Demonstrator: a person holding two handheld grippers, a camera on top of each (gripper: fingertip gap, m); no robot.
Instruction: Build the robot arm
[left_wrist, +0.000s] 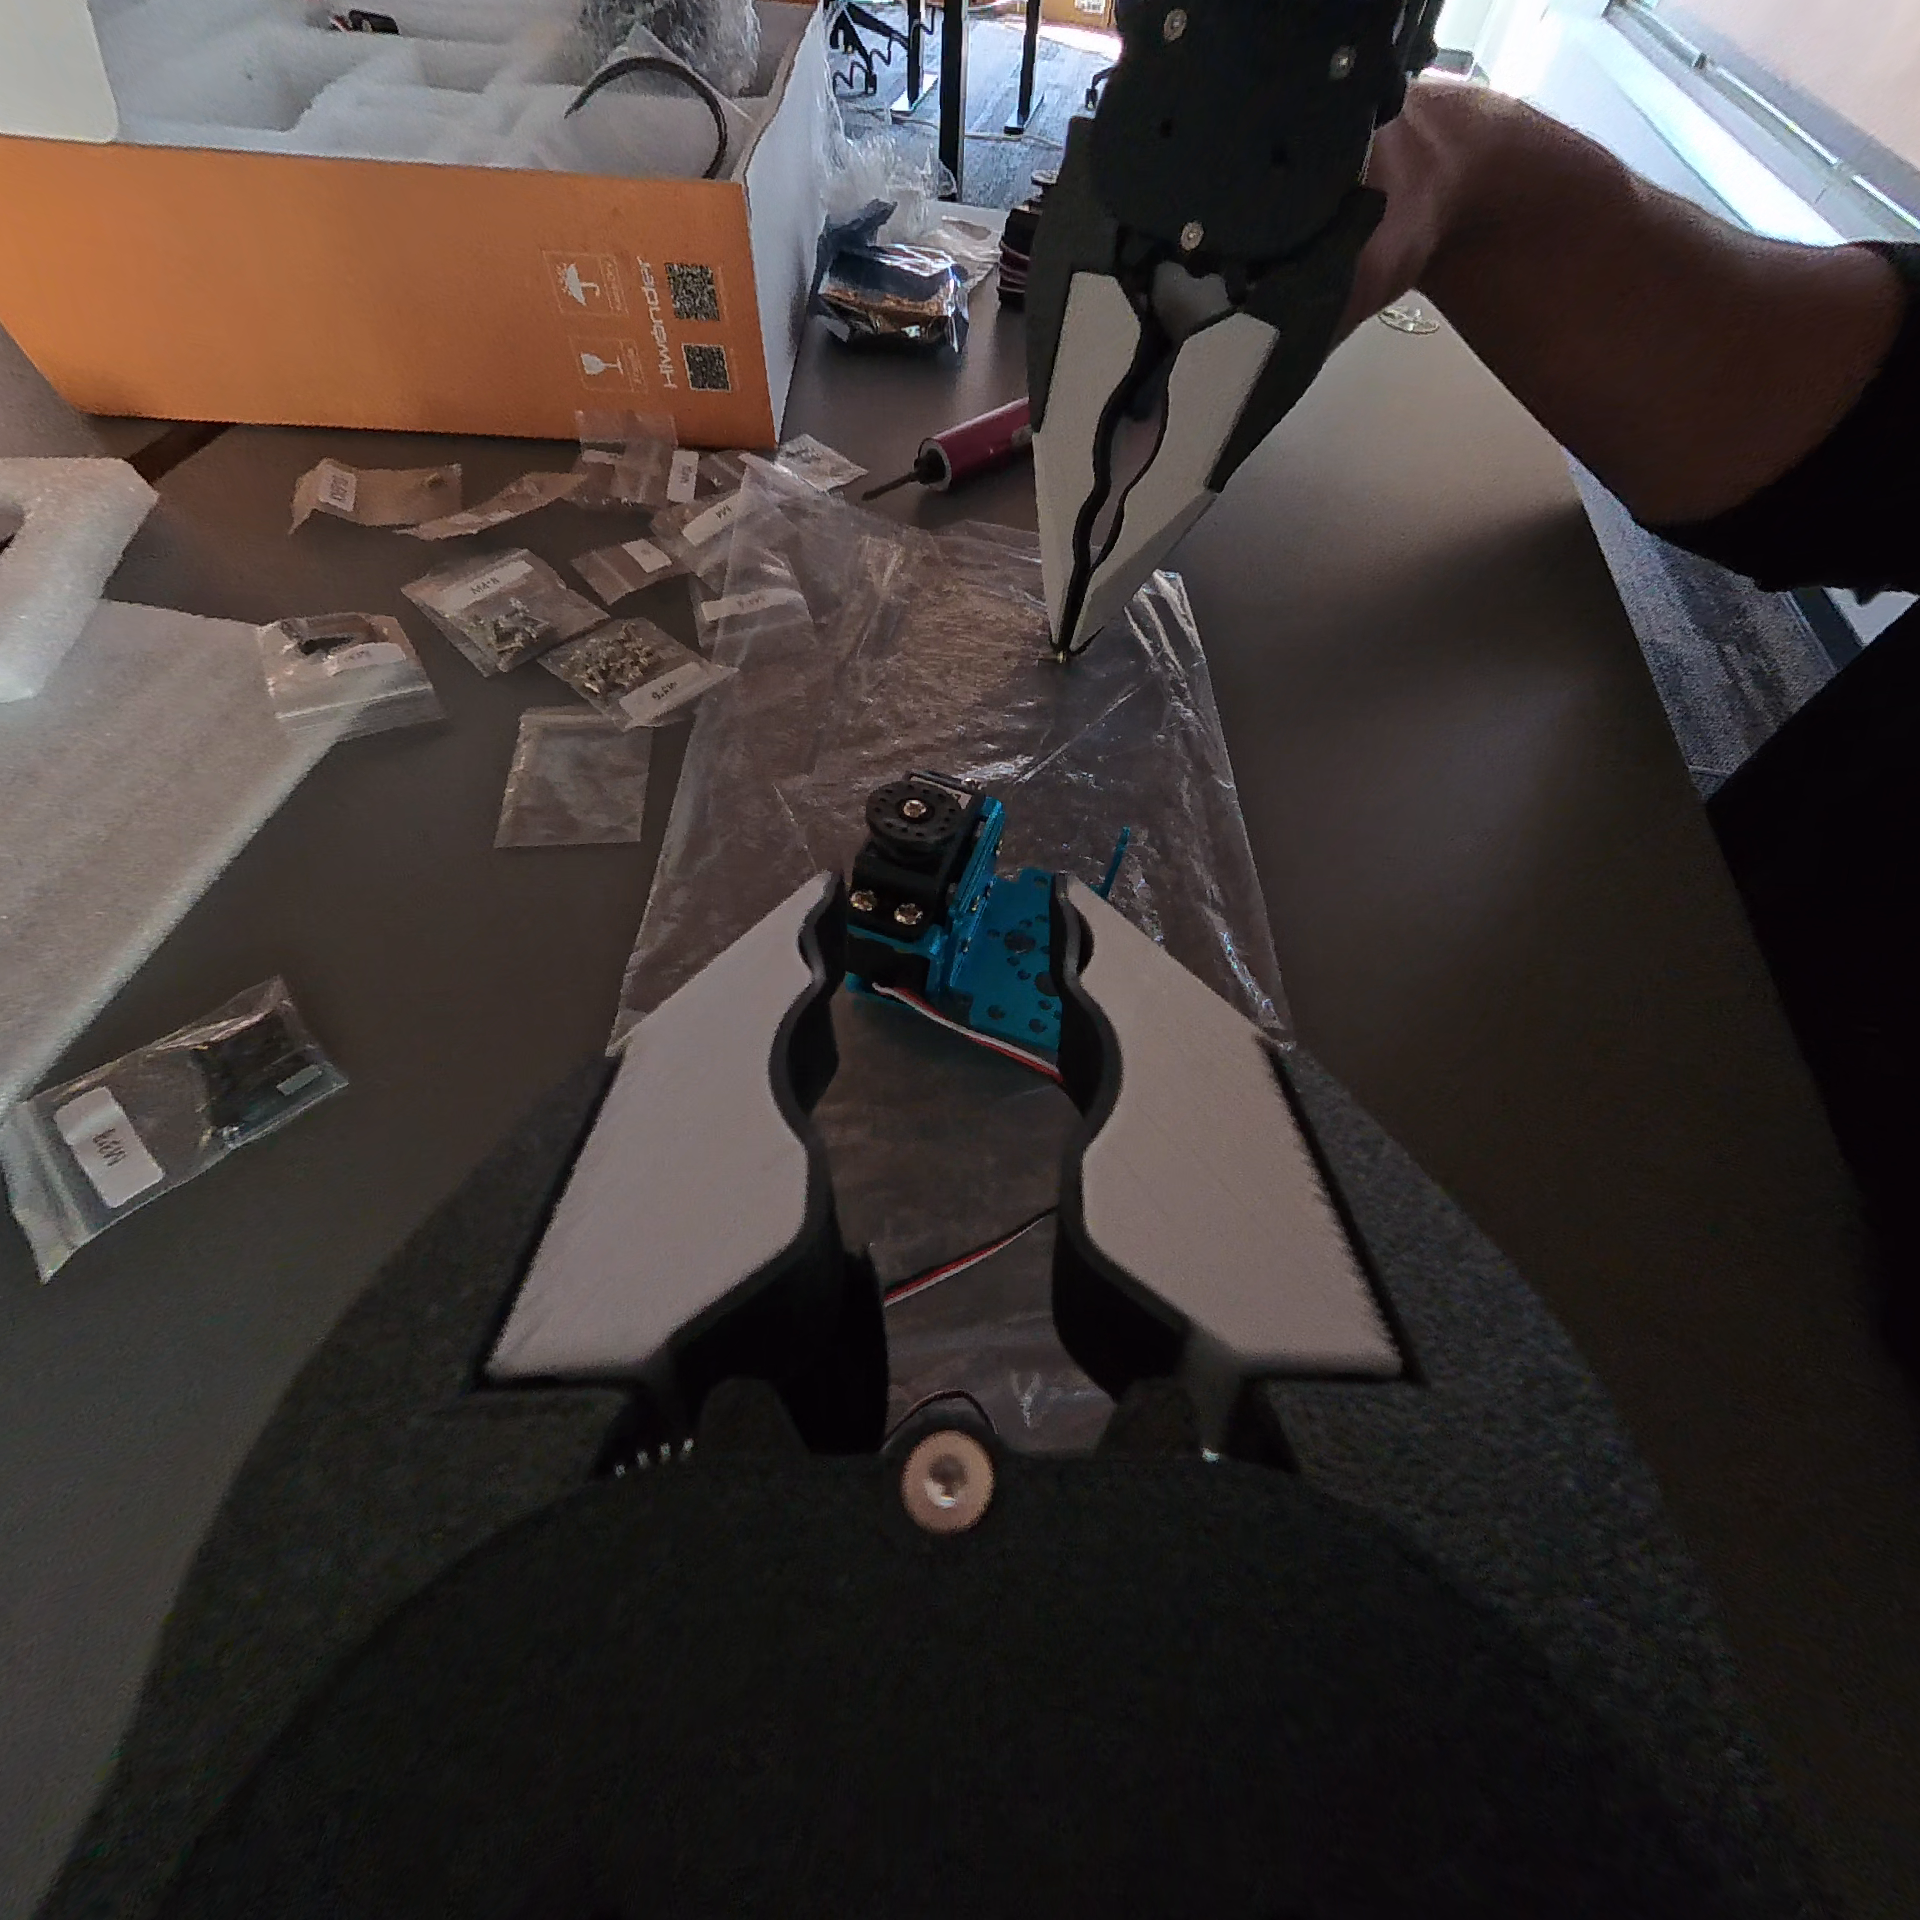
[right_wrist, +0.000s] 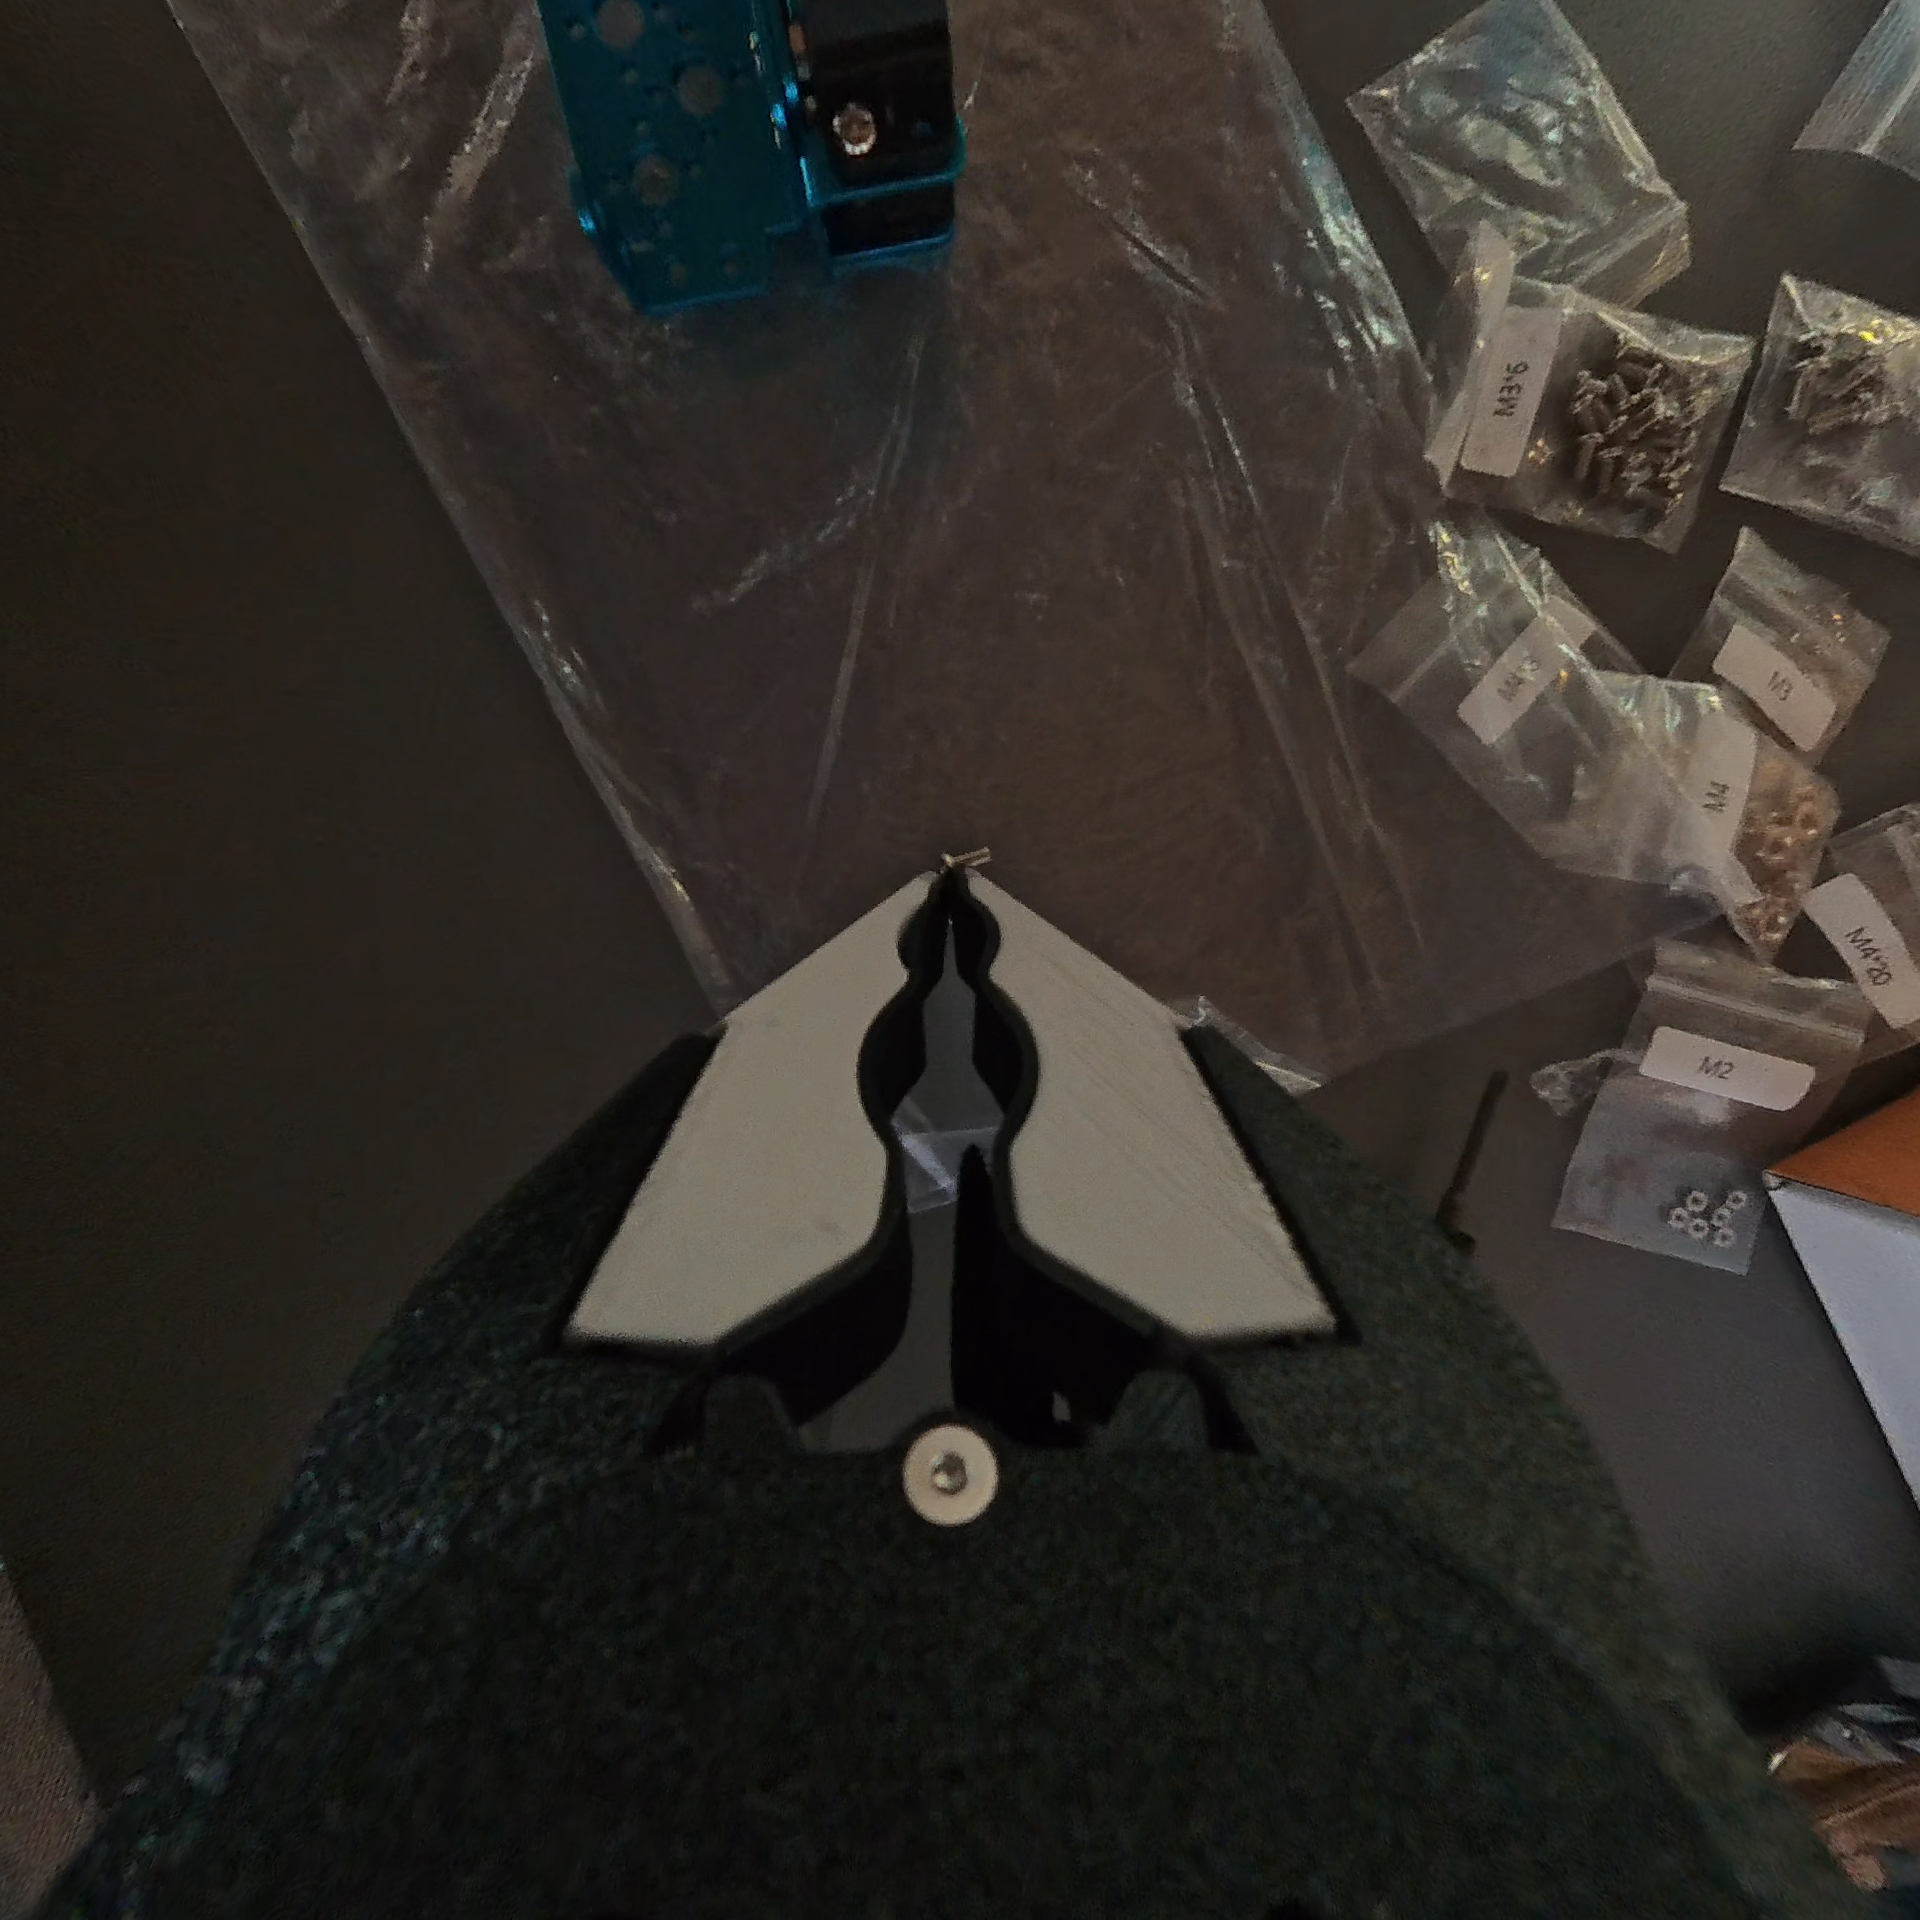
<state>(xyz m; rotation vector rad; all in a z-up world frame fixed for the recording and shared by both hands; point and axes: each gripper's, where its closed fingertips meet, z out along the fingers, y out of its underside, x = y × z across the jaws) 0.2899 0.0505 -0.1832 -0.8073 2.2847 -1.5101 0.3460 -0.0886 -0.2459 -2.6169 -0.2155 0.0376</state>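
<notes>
A blue metal bracket (left_wrist: 982, 940) with a black servo (left_wrist: 909, 836) mounted on it stands on a clear plastic sheet (left_wrist: 935, 675). My left gripper (left_wrist: 940, 896) is closed around it: one pad is on the servo's side and the other on the bracket's edge. A red-white-black wire (left_wrist: 966, 1262) trails back between the fingers. The bracket also shows at the top of the right wrist view (right_wrist: 686, 208). My right gripper (right_wrist: 951, 881) is shut, tips down on the sheet (right_wrist: 935, 520). A tiny screw (right_wrist: 964, 858) lies crosswise right at its tips. The right gripper (left_wrist: 1070, 642) also shows in the left wrist view, held by a person's hand.
An open orange box (left_wrist: 364, 291) stands at the back left on the dark table (left_wrist: 1403, 831). Several small labelled bags of screws (left_wrist: 582, 634) lie beside the sheet and show in the right wrist view (right_wrist: 1590, 426). A magenta-handled screwdriver (left_wrist: 977, 431) and white foam (left_wrist: 104, 727) are nearby. About 15 cm separates my left fingertips from my right.
</notes>
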